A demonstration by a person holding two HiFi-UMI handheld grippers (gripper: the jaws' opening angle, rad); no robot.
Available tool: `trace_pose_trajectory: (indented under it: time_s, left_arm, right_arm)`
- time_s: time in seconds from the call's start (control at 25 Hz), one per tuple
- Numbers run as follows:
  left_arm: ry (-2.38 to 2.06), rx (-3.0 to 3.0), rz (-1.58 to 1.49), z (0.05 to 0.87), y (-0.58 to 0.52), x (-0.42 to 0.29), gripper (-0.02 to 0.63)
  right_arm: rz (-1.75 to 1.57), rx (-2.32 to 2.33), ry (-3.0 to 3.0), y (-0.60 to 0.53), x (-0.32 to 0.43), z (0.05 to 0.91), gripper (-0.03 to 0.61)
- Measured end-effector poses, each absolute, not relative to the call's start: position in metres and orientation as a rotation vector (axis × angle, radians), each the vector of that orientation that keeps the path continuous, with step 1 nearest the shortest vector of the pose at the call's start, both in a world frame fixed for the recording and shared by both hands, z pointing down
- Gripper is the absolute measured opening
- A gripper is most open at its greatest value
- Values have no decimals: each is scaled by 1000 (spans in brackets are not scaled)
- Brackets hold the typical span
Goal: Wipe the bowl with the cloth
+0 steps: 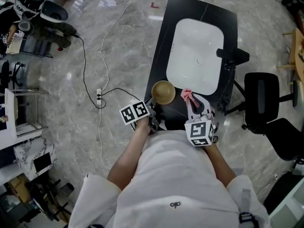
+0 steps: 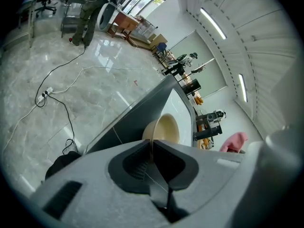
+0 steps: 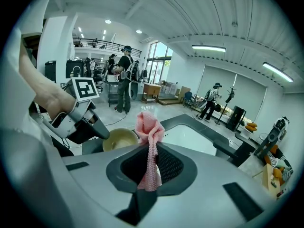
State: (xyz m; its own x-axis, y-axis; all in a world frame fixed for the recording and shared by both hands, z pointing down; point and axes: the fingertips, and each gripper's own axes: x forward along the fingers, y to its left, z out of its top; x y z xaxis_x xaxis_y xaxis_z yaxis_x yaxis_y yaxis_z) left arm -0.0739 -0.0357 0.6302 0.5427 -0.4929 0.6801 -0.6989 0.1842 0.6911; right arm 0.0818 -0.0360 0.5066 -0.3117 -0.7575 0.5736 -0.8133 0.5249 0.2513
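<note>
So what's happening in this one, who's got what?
A person stands at a black counter with a white sink, a handheld gripper in each hand. The left gripper is shut on the rim of a tan bowl at the counter's near end. The right gripper is shut on a bunched pink cloth, held just beside the bowl. The cloth is not yet inside it, so wiping hasn't started.

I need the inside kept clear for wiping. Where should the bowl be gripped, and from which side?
Pinch the bowl by its thin rim from the person's near-left side, one jaw inside, one outside, as the left tool does now. That leaves the hollow open toward the cloth in the right tool.
</note>
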Motion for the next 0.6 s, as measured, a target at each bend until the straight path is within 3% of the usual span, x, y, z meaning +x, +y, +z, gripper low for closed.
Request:
trace_pose_trajectory:
  time_s: [0.6]
  left_arm:
    - [-1085,1442,179,635,-29,-76,45]
  right_arm:
    - [119,1265,-2103,-32,82,509,28]
